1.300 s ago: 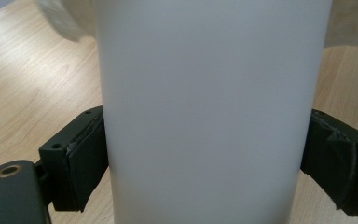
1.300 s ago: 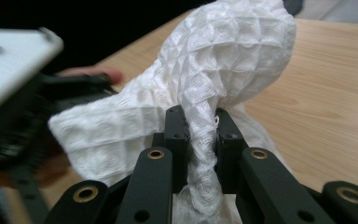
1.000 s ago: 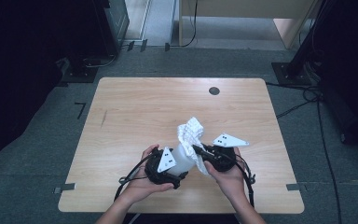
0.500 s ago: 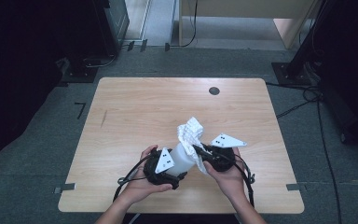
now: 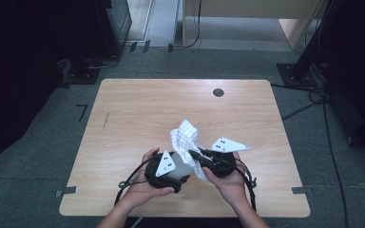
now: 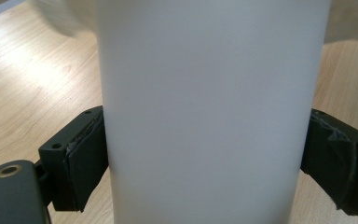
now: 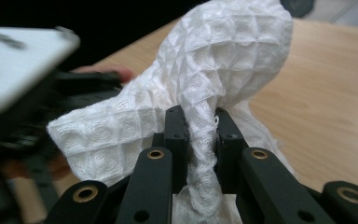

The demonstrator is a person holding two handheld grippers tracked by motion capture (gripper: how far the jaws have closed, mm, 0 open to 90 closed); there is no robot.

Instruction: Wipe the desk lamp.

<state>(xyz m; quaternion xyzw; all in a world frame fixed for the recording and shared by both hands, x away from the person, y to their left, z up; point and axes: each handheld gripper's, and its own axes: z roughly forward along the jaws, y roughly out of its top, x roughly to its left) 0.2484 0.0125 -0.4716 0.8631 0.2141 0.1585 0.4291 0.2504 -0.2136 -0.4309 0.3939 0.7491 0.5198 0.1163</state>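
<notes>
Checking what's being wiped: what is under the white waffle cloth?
The white waffle cloth drapes over a white cylinder clamped in the left gripper; the cylinder's top is covered. The right gripper pinches the cloth.

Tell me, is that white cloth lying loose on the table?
No, the right tool pinches the waffle-textured white cloth between its black jaws, lifted off the table.

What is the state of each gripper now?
Left gripper: closed on the white cup.
Right gripper: closed on the white cloth.
</notes>
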